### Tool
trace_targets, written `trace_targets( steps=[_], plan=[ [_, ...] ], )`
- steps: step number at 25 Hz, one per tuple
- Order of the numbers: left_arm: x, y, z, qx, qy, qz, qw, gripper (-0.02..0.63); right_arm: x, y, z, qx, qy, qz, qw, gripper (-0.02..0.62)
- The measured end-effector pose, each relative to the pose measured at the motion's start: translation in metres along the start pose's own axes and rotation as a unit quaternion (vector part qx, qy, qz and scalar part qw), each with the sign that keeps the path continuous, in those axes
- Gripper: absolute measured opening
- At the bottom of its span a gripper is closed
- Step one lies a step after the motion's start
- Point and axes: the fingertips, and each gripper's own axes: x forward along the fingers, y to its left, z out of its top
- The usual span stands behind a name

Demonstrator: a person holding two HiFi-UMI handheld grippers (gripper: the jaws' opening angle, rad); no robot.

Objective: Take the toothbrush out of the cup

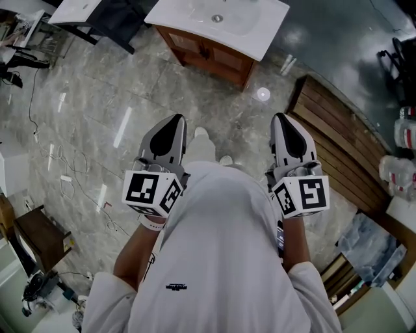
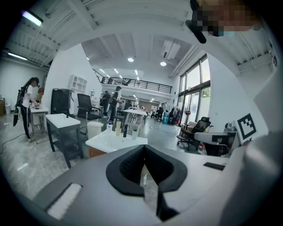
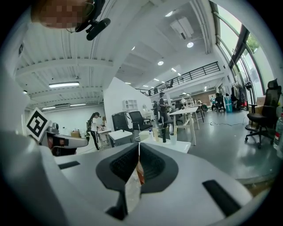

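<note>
I stand on a marble floor a few steps back from a white sink vanity (image 1: 263, 39) (image 2: 106, 142) (image 3: 179, 146). A small pale cup (image 2: 135, 133) (image 3: 172, 137) stands on its top beside a dark faucet (image 2: 125, 130) (image 3: 163, 134) and a bottle (image 2: 118, 128). The toothbrush is too small to make out. My left gripper (image 1: 174, 119) (image 2: 143, 148) is held at waist height with its jaws closed together and nothing between them. My right gripper (image 1: 281, 118) (image 3: 139, 146) is level with it, also shut and empty. Both point towards the vanity, far from the cup.
A wooden slatted platform (image 1: 344, 146) lies on the floor to the right. A black-legged white table (image 1: 75, 10) (image 2: 62, 121) stands left of the vanity. Cables (image 1: 62, 166) trail over the floor at left. People, desks and office chairs (image 2: 86, 112) fill the room beyond.
</note>
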Motion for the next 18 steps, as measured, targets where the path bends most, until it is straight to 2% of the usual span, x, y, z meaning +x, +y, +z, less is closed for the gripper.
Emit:
trace_targets(
  steps=[5, 10, 18],
  plan=[
    [0.036, 0.019, 0.01, -0.007, -0.001, 0.003, 1.0, 0.006, 0.04, -0.014, 0.01, -0.001, -0.001, 0.003, 1.0, 0.008],
    [0.1, 0.062, 0.023, -0.016, 0.001, -0.004, 0.9999, 0.006, 0.112, -0.033, 0.018, -0.011, 0.004, 0.0, 1.0, 0.008],
    [0.242, 0.147, 0.094, -0.021, 0.005, -0.033, 0.9992, 0.006, 0.268, -0.086, 0.065, -0.014, 0.019, -0.034, 0.999, 0.008]
  ],
)
